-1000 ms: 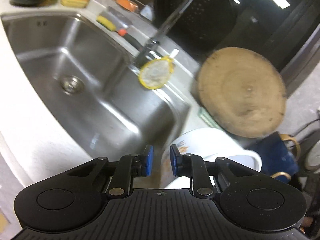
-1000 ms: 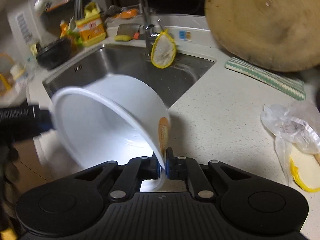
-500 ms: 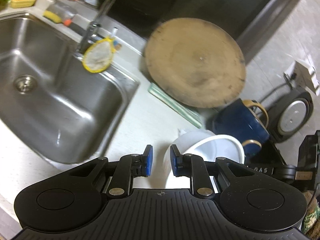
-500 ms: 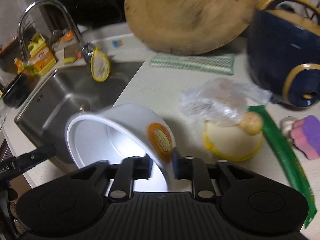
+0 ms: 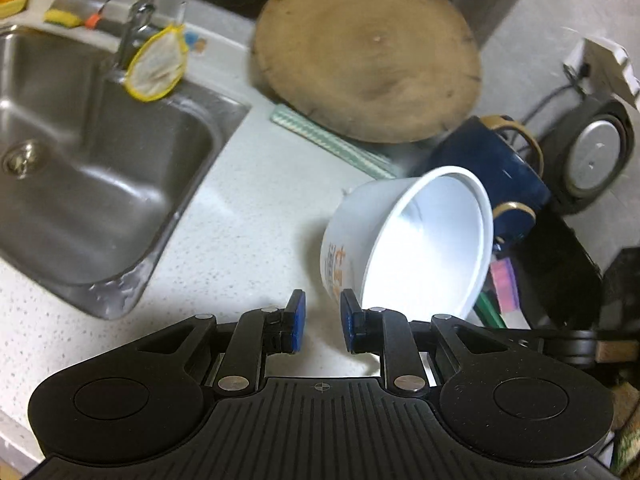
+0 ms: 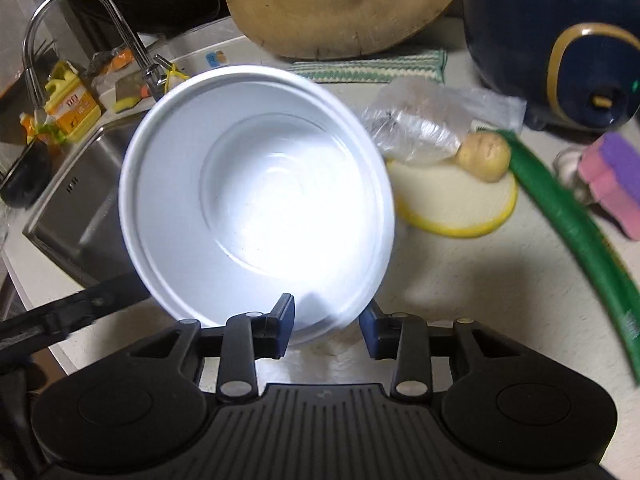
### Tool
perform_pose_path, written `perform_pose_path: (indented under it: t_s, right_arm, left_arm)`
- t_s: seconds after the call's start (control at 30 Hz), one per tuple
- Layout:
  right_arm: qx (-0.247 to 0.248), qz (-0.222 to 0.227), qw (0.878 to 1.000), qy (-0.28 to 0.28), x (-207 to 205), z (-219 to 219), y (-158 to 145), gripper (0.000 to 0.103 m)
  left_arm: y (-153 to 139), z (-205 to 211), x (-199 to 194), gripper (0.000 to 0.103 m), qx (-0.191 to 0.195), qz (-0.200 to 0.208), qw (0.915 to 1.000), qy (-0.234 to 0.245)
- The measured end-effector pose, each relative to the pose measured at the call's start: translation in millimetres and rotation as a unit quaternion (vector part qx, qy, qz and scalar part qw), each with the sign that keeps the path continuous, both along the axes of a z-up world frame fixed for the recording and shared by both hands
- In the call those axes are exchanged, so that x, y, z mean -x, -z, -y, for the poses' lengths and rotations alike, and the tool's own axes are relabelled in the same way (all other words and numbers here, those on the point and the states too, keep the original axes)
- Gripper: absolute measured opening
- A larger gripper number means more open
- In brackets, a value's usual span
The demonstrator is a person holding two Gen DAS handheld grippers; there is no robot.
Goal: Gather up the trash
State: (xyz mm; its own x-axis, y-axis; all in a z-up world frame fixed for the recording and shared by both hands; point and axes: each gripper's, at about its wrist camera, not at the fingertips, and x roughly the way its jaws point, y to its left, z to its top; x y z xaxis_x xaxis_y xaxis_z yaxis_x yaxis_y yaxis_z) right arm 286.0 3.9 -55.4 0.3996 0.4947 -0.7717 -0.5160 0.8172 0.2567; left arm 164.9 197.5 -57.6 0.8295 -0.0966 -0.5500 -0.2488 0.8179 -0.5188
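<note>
A white disposable bowl (image 6: 260, 200) fills the middle of the right wrist view, tilted with its empty inside facing the camera. My right gripper (image 6: 326, 328) has its jaws parted, with the bowl's lower rim between them. The bowl also shows in the left wrist view (image 5: 412, 240), tipped on its side over the counter. My left gripper (image 5: 322, 322) is open and empty just left of it. On the counter lie a crumpled clear plastic bag (image 6: 424, 124), a round yellow-rimmed lid (image 6: 456, 204) with a beige lump (image 6: 484, 156) on it, and a long green strip (image 6: 580, 240).
A steel sink (image 5: 92, 184) with a tap (image 5: 136, 28) lies left. A round wooden board (image 5: 368, 60) leans at the back over a striped cloth (image 5: 332, 144). A dark blue cooker (image 6: 560, 40) and pink-purple sponges (image 6: 612, 180) stand right.
The right gripper carried the bowl from over the sink to the counter by the trash, and its jaws have opened around the rim. The left gripper swung right, staying open.
</note>
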Motion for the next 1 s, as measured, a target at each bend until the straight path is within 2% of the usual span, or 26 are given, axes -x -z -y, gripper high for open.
perform_pose_path:
  t_s: [0.13,0.23,0.4,0.5,0.57,0.63,0.7,0.8,0.9,1.0]
  right_arm:
    - [-0.044,0.008,0.999,-0.002,3.1,4.9,-20.5,0.036]
    - [-0.070,0.016,0.997,0.004,3.3,9.6,-40.8,0.043]
    - [-0.048,0.035,0.998,-0.006,4.8,10.2,-42.8,0.043]
    - [-0.051,0.047,0.998,-0.004,10.6,26.0,-42.9,0.043]
    - [-0.051,0.066,0.997,-0.003,18.2,43.1,-49.6,0.044]
    - [-0.028,0.103,0.994,0.002,27.9,61.1,-54.6,0.048]
    - [0.010,0.146,0.989,0.008,38.4,75.9,-54.7,0.058]
    - [0.078,0.189,0.978,0.030,48.7,98.2,-43.6,0.059]
    - [0.126,0.202,0.969,0.067,51.7,119.4,-27.3,0.059]
    - [0.158,0.202,0.961,0.102,51.9,138.8,-11.8,0.059]
  left_arm:
    - [-6.2,-3.9,0.2,0.021,0.016,0.021,0.9995,0.015]
    - [-17.4,-3.2,-1.8,0.020,0.009,0.029,0.9993,0.021]
    - [-23.9,-1.2,-5.1,0.020,-0.006,0.020,0.9996,0.017]
    - [-25.0,1.6,0.2,0.021,-0.014,0.012,0.9998,0.007]
    - [-28.4,5.8,6.3,0.021,-0.024,0.009,0.9997,0.000]
    - [-33.9,13.8,13.4,0.021,-0.034,0.015,0.9993,0.000]
    - [-38.3,27.2,17.2,0.021,-0.038,0.026,0.9986,0.024]
    - [-37.7,57.5,9.2,0.021,-0.032,0.025,0.9933,0.108]
    - [-31.8,96.8,-4.8,0.021,-0.050,0.020,0.9816,0.183]
    - [-21.1,133.9,-19.2,0.021,-0.096,0.009,0.9689,0.228]
